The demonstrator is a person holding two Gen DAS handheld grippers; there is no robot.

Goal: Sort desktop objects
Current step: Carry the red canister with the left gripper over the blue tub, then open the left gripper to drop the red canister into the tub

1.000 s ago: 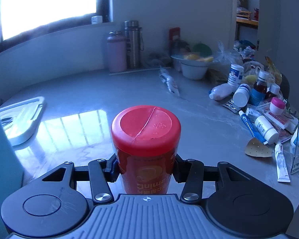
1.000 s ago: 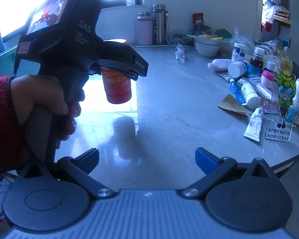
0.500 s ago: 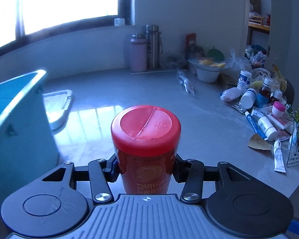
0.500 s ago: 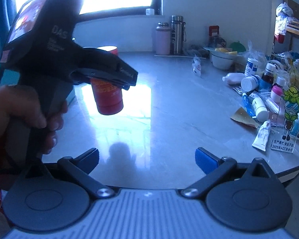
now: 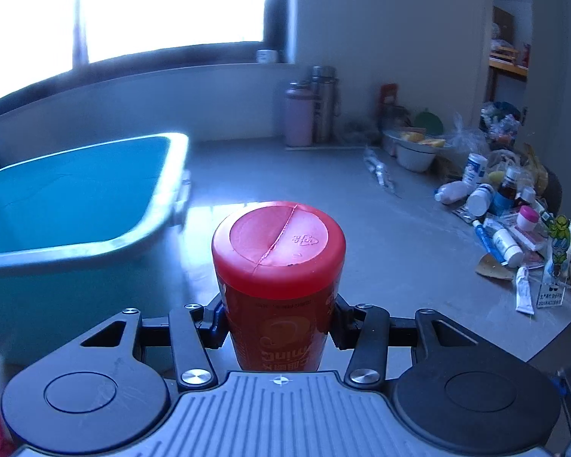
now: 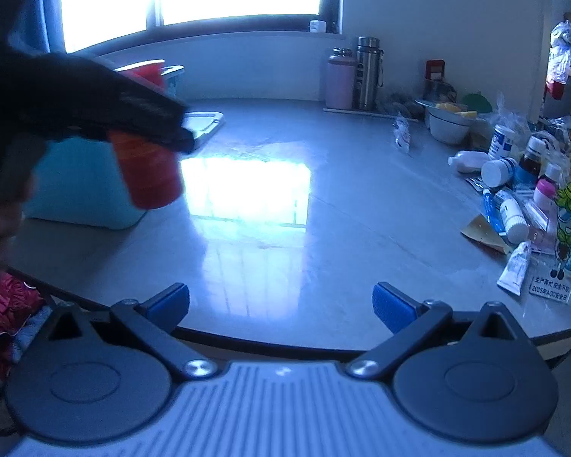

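Two grippers show: the left gripper (image 5: 279,329), low in the frame's centre, clamps a red canister (image 5: 279,266) mid-body beside the teal bin (image 5: 144,236), likely light, rigid, slick plastic, while the right gripper (image 6: 281,304) gapes wide, holding nothing.

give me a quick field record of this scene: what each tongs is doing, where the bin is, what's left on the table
left tongs: shut on the red canister, held off the table
right tongs: open, holding nothing, near the table edge
teal bin: on the table, left of the canister; no contents visible
unsorted pile: medicine bottles and ointment tube, on the table's right side
back of table: pink flask, steel flask, white bowl
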